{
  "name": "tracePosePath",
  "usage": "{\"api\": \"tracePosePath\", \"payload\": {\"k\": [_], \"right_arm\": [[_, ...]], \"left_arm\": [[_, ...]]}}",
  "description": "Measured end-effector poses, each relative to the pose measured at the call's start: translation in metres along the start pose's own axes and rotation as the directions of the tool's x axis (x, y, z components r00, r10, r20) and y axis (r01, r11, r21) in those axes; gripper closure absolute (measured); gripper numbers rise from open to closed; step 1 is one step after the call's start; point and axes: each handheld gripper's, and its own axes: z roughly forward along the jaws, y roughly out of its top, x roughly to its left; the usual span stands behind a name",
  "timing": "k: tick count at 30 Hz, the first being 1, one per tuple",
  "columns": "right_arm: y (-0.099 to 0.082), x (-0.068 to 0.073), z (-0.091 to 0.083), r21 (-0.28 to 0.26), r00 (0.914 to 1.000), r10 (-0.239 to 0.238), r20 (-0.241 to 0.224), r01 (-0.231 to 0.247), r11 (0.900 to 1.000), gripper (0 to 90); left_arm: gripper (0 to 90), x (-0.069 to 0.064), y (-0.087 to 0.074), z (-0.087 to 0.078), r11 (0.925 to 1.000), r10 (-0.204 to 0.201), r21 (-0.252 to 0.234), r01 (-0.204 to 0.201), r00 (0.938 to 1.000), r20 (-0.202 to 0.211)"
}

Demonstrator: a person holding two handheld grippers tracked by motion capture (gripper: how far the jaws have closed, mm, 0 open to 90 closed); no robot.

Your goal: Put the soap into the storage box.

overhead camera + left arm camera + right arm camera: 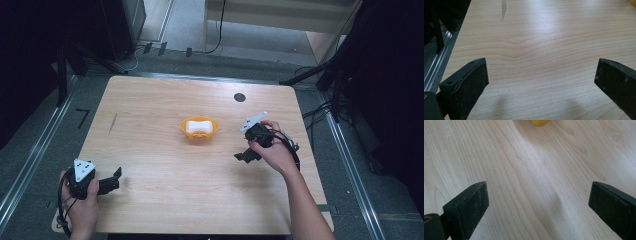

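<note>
Left tongs (114, 180) rest at the near left corner of the desk (150, 165), held in the person's left hand (82, 202); the jaws stand wide apart and hold nothing. In the left gripper view the same tongs (541, 75) frame bare wood grain, and both jaws are cut off by the lower frame edge. Right tongs (245, 156) sit farther in, on the right half of the desk, gripped by the right hand (275, 152), whose fingers cover most of the body. The right gripper view shows these tongs (537, 200) spread wide, nothing between the jaws, again cropped at the bottom.

Beyond both, near the desk centre, stands an orange dish (199, 136) carrying a white block (198, 125); the block's material cannot be made out. The dish is apart from both tongs, nearer the right pair. In the right gripper view only a yellow-orange sliver of the dish (540, 122) appears at the top edge.

Farther back, a dark round mark (239, 97) lies near the far edge; whether it is a hole or a sticker cannot be told.
</note>
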Motion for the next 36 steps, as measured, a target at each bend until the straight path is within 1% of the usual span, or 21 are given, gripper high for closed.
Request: {"api": "tracePosePath", "payload": {"k": [1, 5, 6, 8, 11, 12, 15, 17, 18, 19, 20, 22, 24, 25, 27, 29, 30, 31, 33, 34, 36], "right_arm": [[-0.004, 0.001, -0.001, -0.002, 0.9999, 0.013, 0.005, -0.013, 0.9999, 3.6], [-0.015, 0.003, -0.004, -0.022, 0.9995, 0.032, 0.006, -0.032, 0.9992, 3.4], [-0.022, 0.004, -0.006, -0.026, 0.9989, 0.044, 0.014, -0.044, 0.9987, 3.4], [-0.024, 0.004, -0.006, -0.030, 0.9989, 0.046, 0.013, -0.045, 0.9985, 3.4], [-0.038, 0.006, -0.009, -0.042, 0.9973, 0.070, 0.020, -0.069, 0.9967, 3.3], [-0.038, 0.006, -0.009, -0.042, 0.9973, 0.070, 0.020, -0.069, 0.9967, 3.3], [-0.047, 0.006, -0.012, -0.049, 0.9961, 0.084, 0.027, -0.083, 0.9953, 3.3], [-0.059, 0.007, -0.014, -0.060, 0.9946, 0.098, 0.034, -0.096, 0.9936, 3.3], [-0.059, 0.007, -0.014, -0.060, 0.9946, 0.098, 0.034, -0.096, 0.9936, 3.3], [-0.067, 0.007, -0.015, -0.068, 0.9935, 0.107, 0.038, -0.104, 0.9922, 3.3], [-0.067, 0.007, -0.015, -0.068, 0.9935, 0.107, 0.038, -0.104, 0.9922, 3.3], [-0.079, 0.007, -0.017, -0.086, 0.9910, 0.128, 0.041, -0.124, 0.9885, 3.3], [-0.082, 0.008, -0.018, -0.087, 0.9893, 0.139, 0.043, -0.135, 0.9870, 3.3], [-0.091, 0.008, -0.019, -0.101, 0.9881, 0.146, 0.047, -0.141, 0.9849, 3.3], [-0.093, 0.009, -0.020, -0.100, 0.9866, 0.154, 0.053, -0.149, 0.9839, 3.3], [-0.104, 0.010, -0.023, -0.113, 0.9837, 0.169, 0.063, -0.161, 0.9804, 3.3], [-0.104, 0.010, -0.023, -0.113, 0.9837, 0.169, 0.063, -0.161, 0.9804, 3.3], [-0.110, 0.010, -0.025, -0.122, 0.9803, 0.181, 0.079, -0.171, 0.9777, 3.3], [-0.113, 0.010, -0.026, -0.127, 0.9798, 0.184, 0.078, -0.174, 0.9766, 3.3], [-0.117, 0.011, -0.028, -0.133, 0.9772, 0.198, 0.076, -0.187, 0.9733, 3.3], [-0.124, 0.011, -0.029, -0.144, 0.9754, 0.204, 0.084, -0.191, 0.9710, 3.3]], "left_arm": [[0.0, 0.000, 0.000, 0.000, 1.0000, 0.001, -0.001, -0.001, 1.0000, 0.000], [0.0, 0.000, 0.000, 0.000, 1.0000, 0.003, 0.001, -0.003, 1.0000, -0.002], [0.0, 0.000, 0.000, 0.000, 1.0000, 0.003, 0.002, -0.003, 1.0000, -0.003], [0.0, 0.000, 0.000, 0.000, 1.0000, 0.004, 0.002, -0.004, 1.0000, -0.004], [0.0, -0.001, 0.000, 0.000, 1.0000, 0.006, 0.003, -0.006, 1.0000, -0.004], [0.0, -0.001, 0.000, 0.000, 1.0000, 0.006, 0.003, -0.006, 1.0000, -0.005], [0.0, -0.001, 0.000, 0.000, 1.0000, 0.006, 0.003, -0.006, 1.0000, -0.005], [0.0, -0.001, 0.000, 0.000, 1.0000, 0.006, 0.001, -0.006, 1.0000, -0.006], [0.0, -0.001, 0.000, 0.000, 1.0000, 0.006, 0.001, -0.006, 1.0000, -0.006], [0.0, -0.001, 0.000, 0.000, 1.0000, 0.007, 0.001, -0.007, 1.0000, -0.006], [0.0, -0.001, 0.000, 0.000, 1.0000, 0.007, 0.001, -0.007, 1.0000, -0.006], [0.0, -0.001, 0.000, 0.000, 1.0000, 0.007, 0.000, -0.007, 1.0000, -0.006], [0.0, -0.001, 0.000, 0.000, 1.0000, 0.007, 0.000, -0.007, 1.0000, -0.007], [0.0, -0.001, 0.000, 0.000, 1.0000, 0.007, -0.001, -0.007, 1.0000, -0.007], [0.0, -0.001, 0.000, 0.000, 1.0000, 0.007, 0.001, -0.007, 0.9999, -0.008], [0.0, -0.001, 0.000, 0.000, 1.0000, 0.007, 0.001, -0.007, 0.9999, -0.009], [0.0, -0.001, 0.000, 0.000, 1.0000, 0.007, 0.001, -0.007, 0.9999, -0.009], [0.0, -0.001, 0.000, 0.000, 1.0000, 0.007, 0.001, -0.007, 0.9999, -0.009], [0.0, -0.001, 0.000, 0.000, 1.0000, 0.007, 0.001, -0.007, 0.9999, -0.009], [0.0, -0.001, 0.000, 0.000, 1.0000, 0.007, 0.001, -0.007, 0.9999, -0.010], [0.0, -0.001, 0.000, 0.000, 1.0000, 0.007, 0.001, -0.007, 0.9999, -0.010]]}}
